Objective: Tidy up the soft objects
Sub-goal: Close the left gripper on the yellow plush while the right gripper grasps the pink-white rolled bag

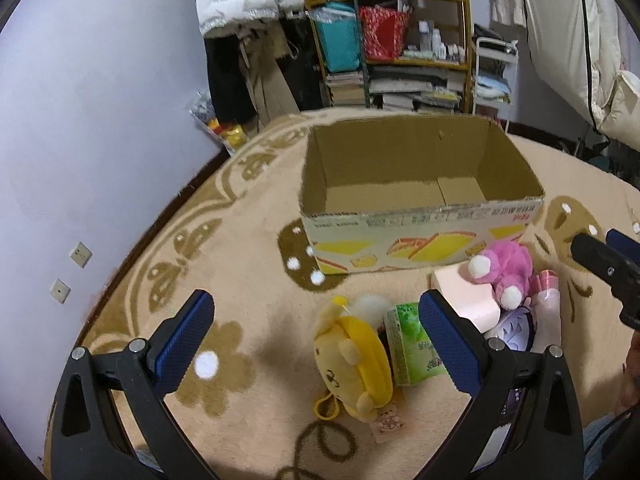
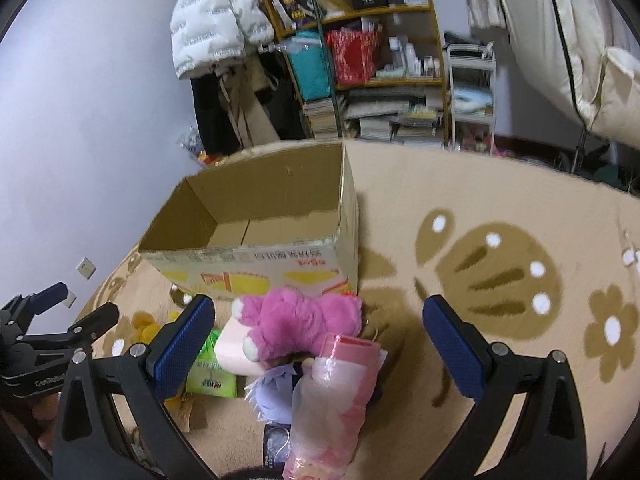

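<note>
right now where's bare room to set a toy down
Inside the cardboard box, whose floor is bare. Also the rug left of the yellow plush, and right of the pink plush. It is crowded between those two toys.

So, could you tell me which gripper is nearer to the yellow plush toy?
Left. The left gripper hangs open right over the yellow plush toy; the right gripper is off to its right, above the pink plush.
</note>
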Available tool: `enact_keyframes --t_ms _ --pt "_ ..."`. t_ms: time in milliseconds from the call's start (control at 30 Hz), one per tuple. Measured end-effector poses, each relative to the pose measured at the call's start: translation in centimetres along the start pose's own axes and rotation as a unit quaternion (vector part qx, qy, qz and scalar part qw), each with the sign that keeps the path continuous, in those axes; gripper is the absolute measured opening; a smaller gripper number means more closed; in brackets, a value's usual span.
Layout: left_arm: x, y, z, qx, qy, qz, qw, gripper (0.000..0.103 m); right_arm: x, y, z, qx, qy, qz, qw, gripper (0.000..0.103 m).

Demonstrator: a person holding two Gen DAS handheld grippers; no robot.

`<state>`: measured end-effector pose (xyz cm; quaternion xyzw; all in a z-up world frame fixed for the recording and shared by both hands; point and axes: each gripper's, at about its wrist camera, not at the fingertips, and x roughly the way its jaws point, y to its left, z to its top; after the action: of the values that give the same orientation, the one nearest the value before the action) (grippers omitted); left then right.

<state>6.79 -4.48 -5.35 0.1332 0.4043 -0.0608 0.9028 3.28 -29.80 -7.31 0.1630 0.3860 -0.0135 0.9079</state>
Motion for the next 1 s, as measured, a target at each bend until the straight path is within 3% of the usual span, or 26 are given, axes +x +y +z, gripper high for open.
enact_keyframes --t_ms 333,800,1000 --pt "4.0 -0.7 -0.9 -0.003 0.079 -0.022 0.9967 0.101 3.5 -1.5 -1.1 0.038 0.075 0.021 0.996 0.103" --pt "7.5 -0.9 -2.1 -0.002 0.156 -0.035 0.9871 0.101 7.4 -3.1 -2.4 0.066 0.141 0.037 0.987 0.102" --pt "8.2 -0.9 -2.5 -0.004 0.174 -0.043 0.9839 0.101 7.7 -3.0 -2.7 0.070 0.144 0.060 0.985 0.089"
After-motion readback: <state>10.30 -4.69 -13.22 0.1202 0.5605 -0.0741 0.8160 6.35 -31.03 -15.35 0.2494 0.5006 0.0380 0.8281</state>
